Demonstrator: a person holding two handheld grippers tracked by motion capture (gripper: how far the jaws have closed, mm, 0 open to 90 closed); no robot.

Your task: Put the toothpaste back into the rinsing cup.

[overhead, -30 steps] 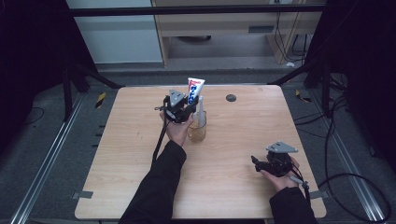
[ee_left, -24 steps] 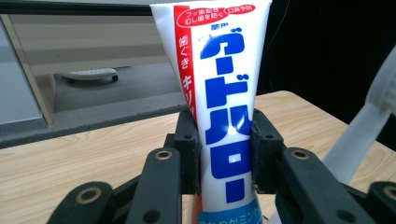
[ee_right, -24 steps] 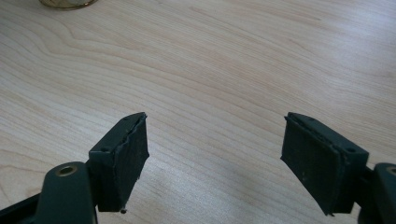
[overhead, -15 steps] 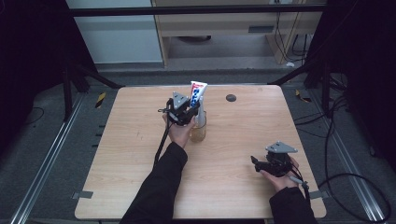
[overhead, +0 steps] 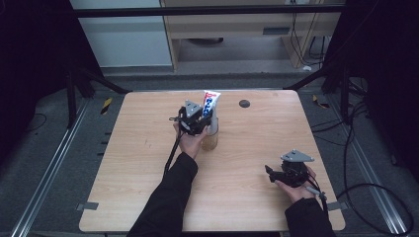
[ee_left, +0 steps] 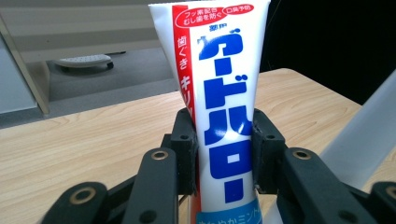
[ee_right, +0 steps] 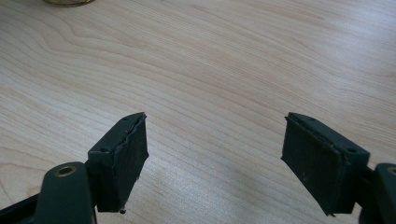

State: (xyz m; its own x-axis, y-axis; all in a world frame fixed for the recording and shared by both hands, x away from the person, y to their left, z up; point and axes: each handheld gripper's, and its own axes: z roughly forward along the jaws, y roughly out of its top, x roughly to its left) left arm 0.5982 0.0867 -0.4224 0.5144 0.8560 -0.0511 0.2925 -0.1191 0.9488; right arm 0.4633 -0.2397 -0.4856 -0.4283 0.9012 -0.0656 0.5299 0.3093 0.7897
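The white plastic toothpaste tube with blue and red lettering (overhead: 211, 103) stands upright in the middle of the far half of the pale wood-grain table (overhead: 138, 168), its long axis near vertical, its flat crimped end up and its lower end down in a clear glass cup with a yellowish base (overhead: 211, 139). The left tongs (overhead: 196, 120) come at it level from the left and a little nearer. In the left gripper view the black pads (ee_left: 183, 140) sit against both flanks of the tube (ee_left: 224, 116), so the tongs are gripping it at mid-height. Their jaws have just been opening a little with the tube between them, so the hold is probably light.

The coming move turns on that upright axis: I judge that the tube can go deeper or come out only straight along the cup's opening.

The right tongs (overhead: 269, 174) rest well apart at the near right, wide open over bare table (ee_right: 215, 70) with nothing between them, so the left hand is far nearer.

The tube looks smooth, glossy and soft-walled; the cup is hard and slick.
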